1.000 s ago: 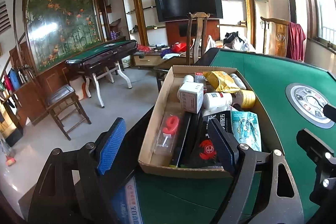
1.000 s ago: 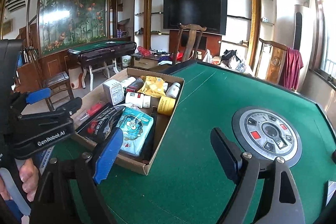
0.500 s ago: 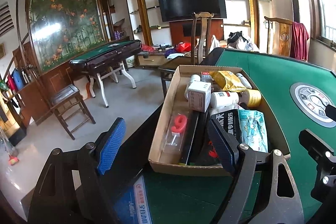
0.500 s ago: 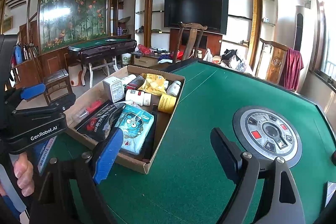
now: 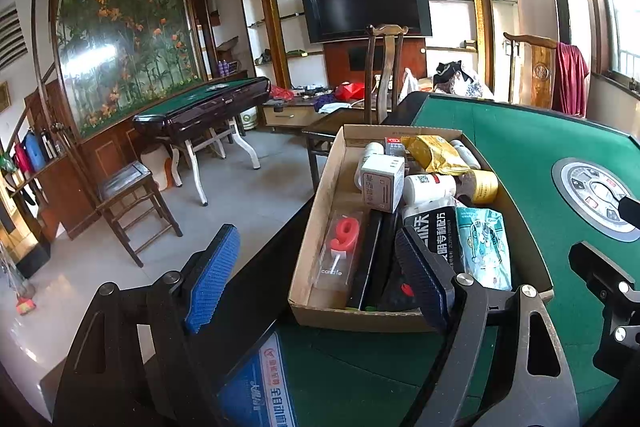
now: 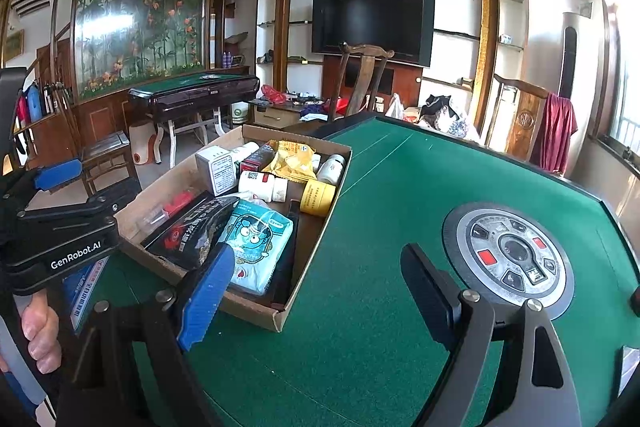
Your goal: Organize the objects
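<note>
Right wrist: green felt table (image 6: 400, 195), cardboard box (image 6: 304, 275).

cardboard box (image 6: 280, 315); open, packed with packets, bottles, boxes; on green table edge

"GenRobot.AI" on left gripper (image 6: 76, 254), "9" candle (image 5: 343, 234)

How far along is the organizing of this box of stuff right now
Nothing looks sorted yet. The cardboard box is full: the yellow can, the white bottle, the blue cartoon pack and the red number candle all lie inside it. Nothing is in hand: the left gripper and right gripper are both open and empty, short of the box. All the picking and placing is left.
</note>
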### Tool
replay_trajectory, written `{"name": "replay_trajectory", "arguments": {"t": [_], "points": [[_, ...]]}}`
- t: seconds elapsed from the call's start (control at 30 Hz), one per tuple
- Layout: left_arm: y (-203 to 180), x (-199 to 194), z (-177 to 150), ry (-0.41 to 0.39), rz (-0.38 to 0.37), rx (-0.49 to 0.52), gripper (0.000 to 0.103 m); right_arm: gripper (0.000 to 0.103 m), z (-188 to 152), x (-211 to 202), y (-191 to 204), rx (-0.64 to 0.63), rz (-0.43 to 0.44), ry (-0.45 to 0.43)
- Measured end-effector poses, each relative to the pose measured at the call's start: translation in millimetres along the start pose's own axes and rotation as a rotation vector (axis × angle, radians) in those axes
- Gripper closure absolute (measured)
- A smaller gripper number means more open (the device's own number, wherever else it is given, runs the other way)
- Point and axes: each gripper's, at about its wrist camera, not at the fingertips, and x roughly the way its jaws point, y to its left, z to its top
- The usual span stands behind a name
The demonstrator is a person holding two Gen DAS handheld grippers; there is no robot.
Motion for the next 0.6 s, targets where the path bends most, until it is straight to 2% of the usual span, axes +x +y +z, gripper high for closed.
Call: {"name": "replay_trajectory", "arguments": {"t": [0.37,0.6], "points": [[-1.5,-1.1,-3.9,-0.005,-0.001,0.003,0.022,0.018,-0.4,0.4,0.3,0.0,0.0,0.002],[-5.2,-9.5,-7.3,-0.04,-0.006,0.025,0.022,0.018,-0.7,0.8,0.0,0.0,-0.001,0.003]]}}
